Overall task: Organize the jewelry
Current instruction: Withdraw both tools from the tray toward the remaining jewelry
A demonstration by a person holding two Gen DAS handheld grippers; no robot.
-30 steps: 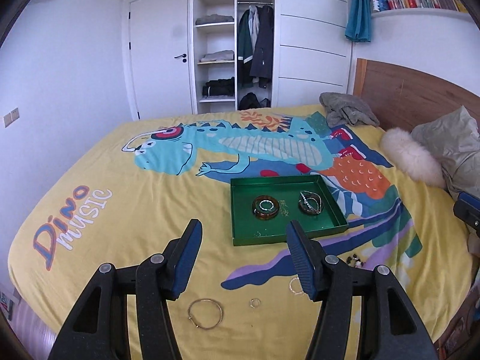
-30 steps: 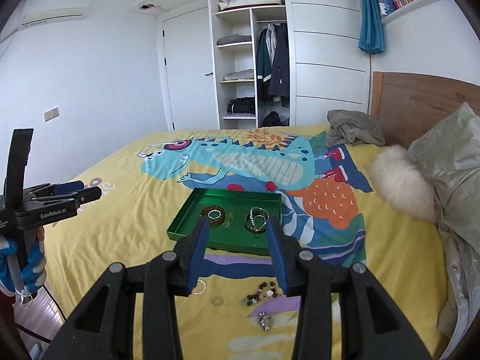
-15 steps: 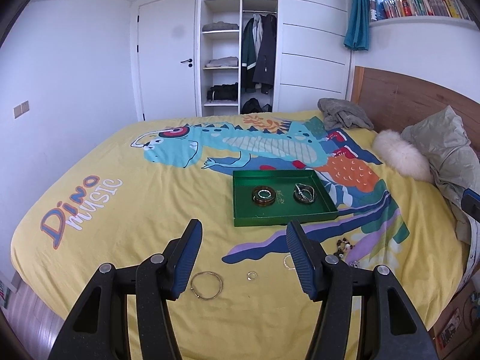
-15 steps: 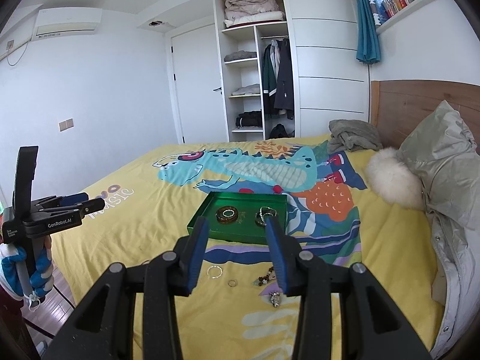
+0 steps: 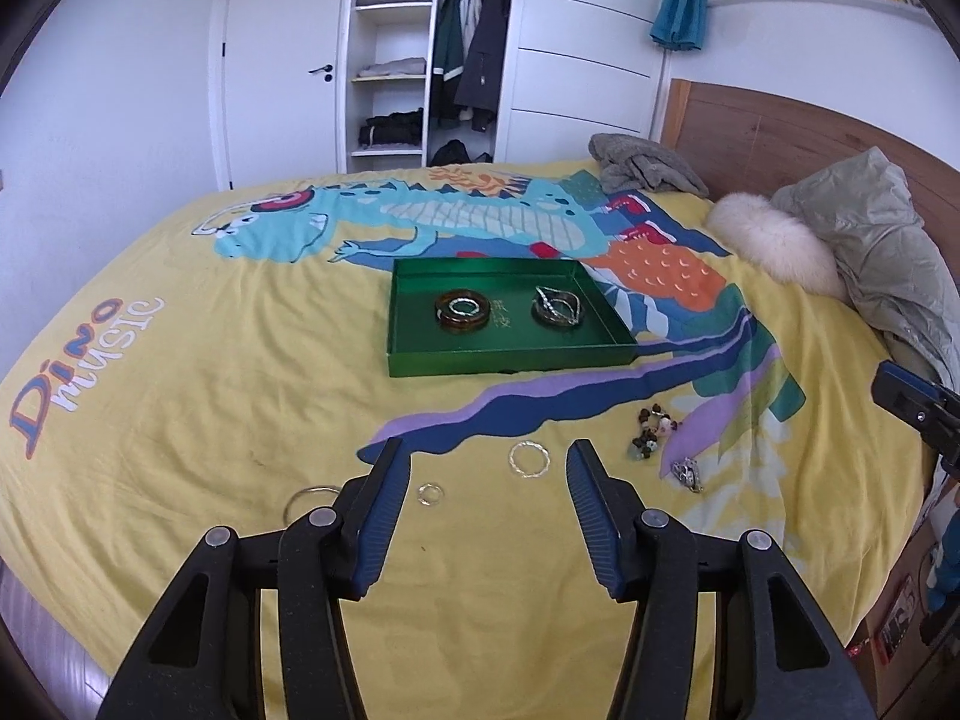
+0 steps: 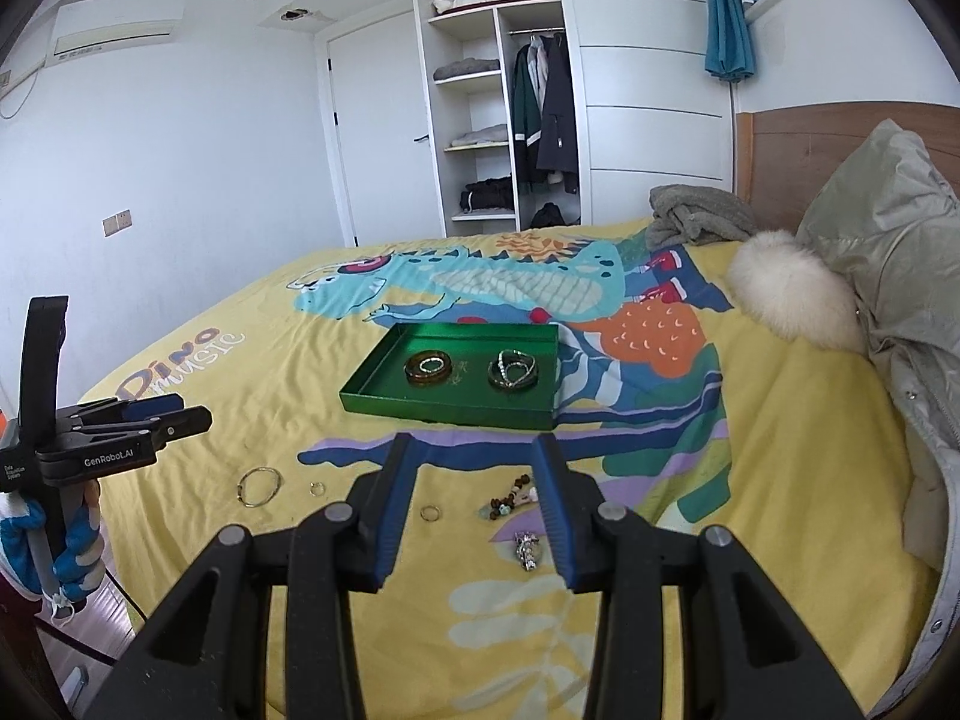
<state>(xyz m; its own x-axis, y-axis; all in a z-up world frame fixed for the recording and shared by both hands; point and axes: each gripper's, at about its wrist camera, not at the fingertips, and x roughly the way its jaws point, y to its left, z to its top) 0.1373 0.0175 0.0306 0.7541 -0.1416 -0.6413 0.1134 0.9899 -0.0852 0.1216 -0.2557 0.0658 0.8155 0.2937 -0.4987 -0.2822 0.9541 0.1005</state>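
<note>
While the left gripper (image 5: 487, 463) hangs over the near edge of the bed (image 5: 180, 372), its jaws spread with nothing between them, they have just been closing a little. Below its fingertips lie a small ring (image 5: 431, 493), a twisted silver ring (image 5: 529, 458) and a thin bangle (image 5: 309, 495), partly hidden by the left finger. The right gripper (image 6: 474, 459) is likewise parted and empty, above a beaded bracelet (image 6: 510, 498) and a metal charm (image 6: 527, 549). Farther out sits the green tray (image 6: 384, 405), holding a brown bangle (image 6: 427, 367) and a bundle of bracelets (image 6: 512, 369). Pillows rest by the headboard.
</note>
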